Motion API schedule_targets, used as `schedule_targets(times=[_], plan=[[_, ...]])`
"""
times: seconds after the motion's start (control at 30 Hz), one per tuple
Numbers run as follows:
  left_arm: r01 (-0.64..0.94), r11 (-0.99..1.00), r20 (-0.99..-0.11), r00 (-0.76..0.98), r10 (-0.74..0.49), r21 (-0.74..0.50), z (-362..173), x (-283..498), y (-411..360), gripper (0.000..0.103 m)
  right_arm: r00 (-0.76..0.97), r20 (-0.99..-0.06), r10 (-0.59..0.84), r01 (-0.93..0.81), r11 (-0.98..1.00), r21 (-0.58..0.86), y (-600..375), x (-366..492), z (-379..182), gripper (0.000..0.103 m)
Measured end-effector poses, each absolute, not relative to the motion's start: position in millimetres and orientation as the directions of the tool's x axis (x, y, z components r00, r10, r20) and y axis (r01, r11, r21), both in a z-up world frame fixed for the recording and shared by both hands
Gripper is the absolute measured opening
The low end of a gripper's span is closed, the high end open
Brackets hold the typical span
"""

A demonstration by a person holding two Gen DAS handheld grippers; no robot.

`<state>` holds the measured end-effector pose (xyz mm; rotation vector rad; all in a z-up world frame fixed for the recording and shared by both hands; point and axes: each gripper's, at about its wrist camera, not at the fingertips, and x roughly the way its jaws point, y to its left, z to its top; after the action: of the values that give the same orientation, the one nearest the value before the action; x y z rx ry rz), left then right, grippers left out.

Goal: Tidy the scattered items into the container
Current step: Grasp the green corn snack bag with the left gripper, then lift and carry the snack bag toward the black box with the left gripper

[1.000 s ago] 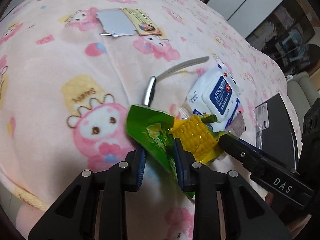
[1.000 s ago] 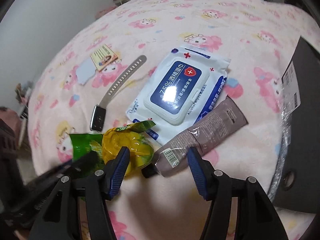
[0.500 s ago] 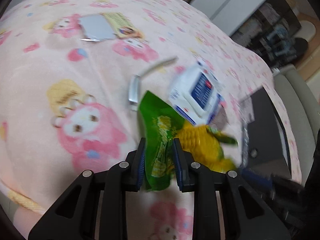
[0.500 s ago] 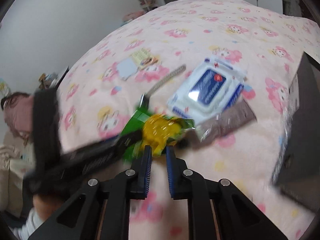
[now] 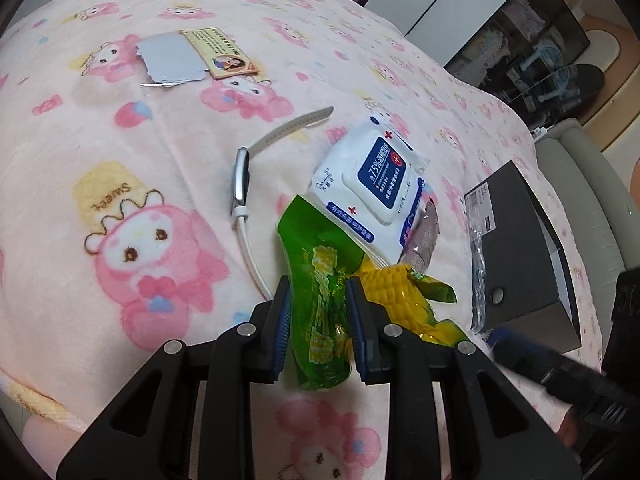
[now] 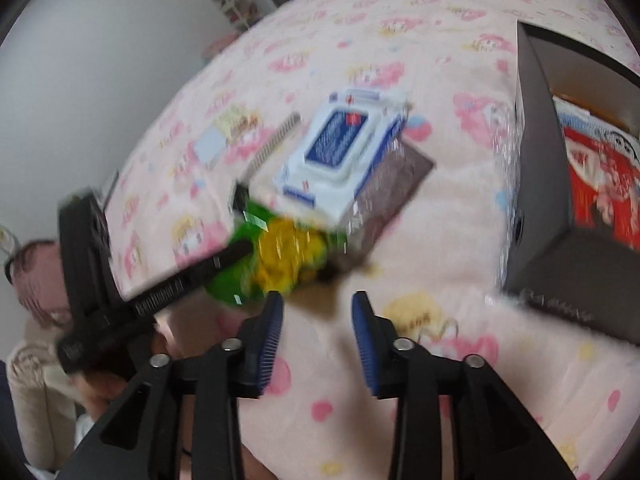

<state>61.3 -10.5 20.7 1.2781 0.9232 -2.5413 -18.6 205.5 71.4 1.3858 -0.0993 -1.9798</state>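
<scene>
My left gripper (image 5: 318, 332) is shut on a green and yellow corn packet (image 5: 320, 280), held just above the pink blanket. In the blurred right wrist view the same packet (image 6: 280, 264) hangs from the left gripper's black finger (image 6: 180, 280). My right gripper (image 6: 316, 336) stands open just below the packet, with nothing between its blue pads. A white and blue wipes pack (image 5: 372, 184) lies on a brown tube (image 5: 424, 236). The black box (image 6: 552, 200) sits open at the right, holding a red item (image 6: 600, 176).
A white-strapped watch (image 5: 242, 178) lies left of the wipes. A grey card (image 5: 172, 60) and an orange card (image 5: 220, 54) rest at the far side of the blanket (image 5: 120, 160). Shelves and a sofa stand beyond the bed's right edge.
My left gripper closed on the corn packet and raised it. My right gripper went from wide open to nearly shut, then opened again, and swung away from the tube toward the box.
</scene>
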Motion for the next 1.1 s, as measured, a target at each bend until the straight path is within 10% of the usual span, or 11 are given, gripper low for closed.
schedule_targets(times=[0.27,0.6,1.1], plan=[[0.386,-0.799,-0.794,-0.582,0.177,-0.461,8,52,-9,0.024,-0.06,-0.786,-0.615,0.474,-0.711,0.52,166,-47,34,0.048],[0.22,-0.833,-0.742,-0.603,0.293,-0.508,28,71,32,0.016,-0.132,-0.769,-0.626,0.519,-0.704,0.484,198,-7,61,0.026],[0.224,-0.826,-0.775,-0.533,0.34,-0.517,12,67,62,0.028,-0.123,-0.8,-0.588,0.363,-0.777,0.515,280,10,40,0.042]])
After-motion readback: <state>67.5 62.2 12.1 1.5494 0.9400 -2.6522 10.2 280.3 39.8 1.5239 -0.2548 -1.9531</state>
